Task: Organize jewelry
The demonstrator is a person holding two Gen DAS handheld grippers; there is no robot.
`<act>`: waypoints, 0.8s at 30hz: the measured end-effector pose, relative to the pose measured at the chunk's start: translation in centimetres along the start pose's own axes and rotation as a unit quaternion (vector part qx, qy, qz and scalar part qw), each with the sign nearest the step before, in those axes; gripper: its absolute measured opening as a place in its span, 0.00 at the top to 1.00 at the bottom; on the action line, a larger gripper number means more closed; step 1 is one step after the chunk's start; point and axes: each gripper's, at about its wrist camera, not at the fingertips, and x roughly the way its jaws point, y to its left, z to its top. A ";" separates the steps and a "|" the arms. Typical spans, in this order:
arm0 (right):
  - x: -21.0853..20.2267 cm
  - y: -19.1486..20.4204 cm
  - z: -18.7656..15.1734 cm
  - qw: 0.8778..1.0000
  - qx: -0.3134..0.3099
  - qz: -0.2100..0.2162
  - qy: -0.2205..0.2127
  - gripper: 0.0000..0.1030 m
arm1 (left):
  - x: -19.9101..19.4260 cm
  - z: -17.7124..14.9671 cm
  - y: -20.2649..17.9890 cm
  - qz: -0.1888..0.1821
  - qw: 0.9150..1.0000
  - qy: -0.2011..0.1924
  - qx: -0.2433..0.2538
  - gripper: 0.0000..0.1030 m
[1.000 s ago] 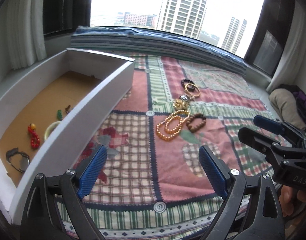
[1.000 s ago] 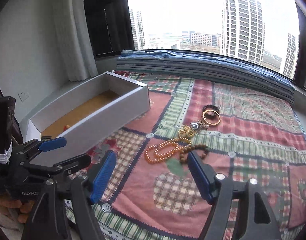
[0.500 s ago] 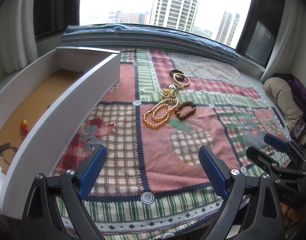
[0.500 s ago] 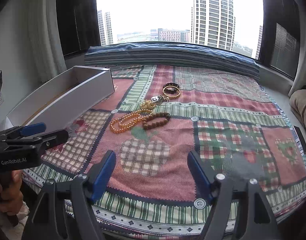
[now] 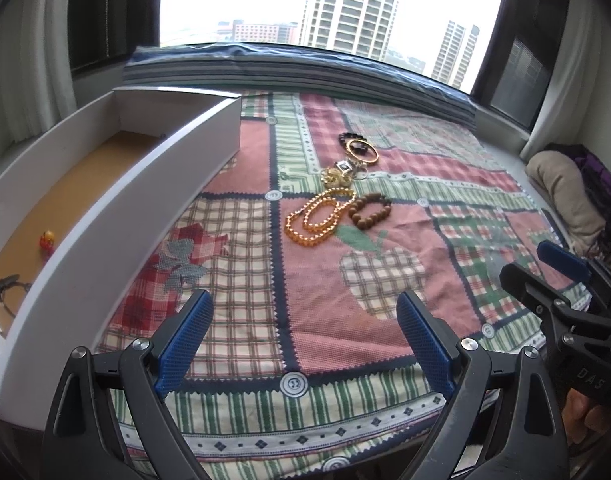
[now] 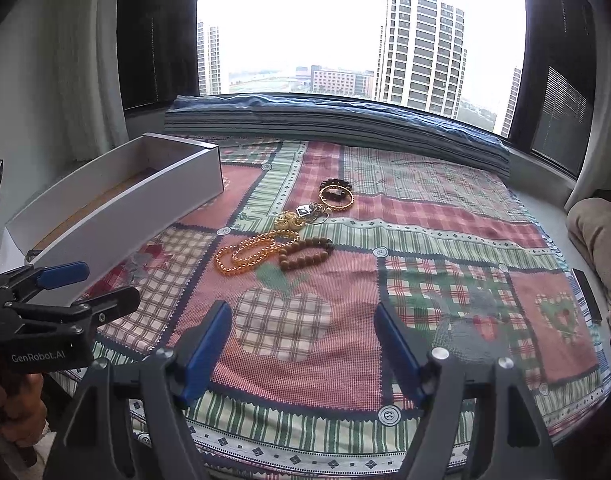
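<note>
Both grippers, left gripper [image 5: 303, 342] and right gripper [image 6: 303, 346], are wide apart and hold nothing. Next, reach for the amber bead string [image 6: 251, 252] and carry it to the white box [image 5: 117, 216].

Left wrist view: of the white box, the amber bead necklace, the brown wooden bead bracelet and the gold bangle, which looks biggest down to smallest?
1. white box, by far.
2. amber bead necklace.
3. brown wooden bead bracelet.
4. gold bangle, though it lies farther from the camera, so its rank against the bracelet is unsure.

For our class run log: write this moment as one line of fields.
left tongs: open, empty | right tongs: open, empty | bead strands: on quilt, untouched | white box: left of quilt
</note>
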 end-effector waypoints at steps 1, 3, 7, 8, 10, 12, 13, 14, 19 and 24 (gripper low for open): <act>0.0 0.0 -0.1 1.000 -0.001 0.000 0.001 0.27 | 0.0 -0.1 -0.1 0.000 1.000 0.001 0.002 0.09; 0.0 0.0 -0.2 1.000 -0.003 -0.002 0.003 0.27 | 0.2 -0.2 -0.3 -0.001 1.000 0.005 0.005 0.09; 0.2 -0.3 -0.4 1.000 0.002 -0.002 0.009 0.27 | 0.5 -0.3 -0.5 -0.005 1.000 0.013 0.005 0.09; 0.2 -0.3 -0.4 1.000 0.003 -0.003 0.009 0.27 | 0.5 -0.3 -0.6 -0.004 1.000 0.013 0.006 0.09; 0.2 -0.4 -0.4 1.000 0.004 -0.004 0.009 0.27 | 0.5 -0.4 -0.6 -0.002 1.000 0.014 0.006 0.09; 0.1 -0.5 -0.5 1.000 0.005 -0.004 0.009 0.27 | 0.6 -0.4 -0.5 -0.002 1.000 0.015 0.005 0.09; 0.2 -0.5 -0.5 1.000 0.005 -0.003 0.009 0.27 | 0.7 -0.5 -0.5 -0.002 1.000 0.017 0.004 0.09; 0.2 -0.5 -0.5 1.000 0.005 -0.002 0.009 0.27 | 0.8 -0.5 -0.5 -0.002 1.000 0.018 0.004 0.09; 0.4 -0.3 -0.7 1.000 0.005 0.002 0.014 0.27 | 1.1 -0.8 -0.4 -0.001 1.000 0.023 0.004 0.09; 0.5 -0.3 -0.8 1.000 0.006 0.002 0.015 0.27 | 1.3 -0.9 -0.3 0.000 1.000 0.027 0.003 0.09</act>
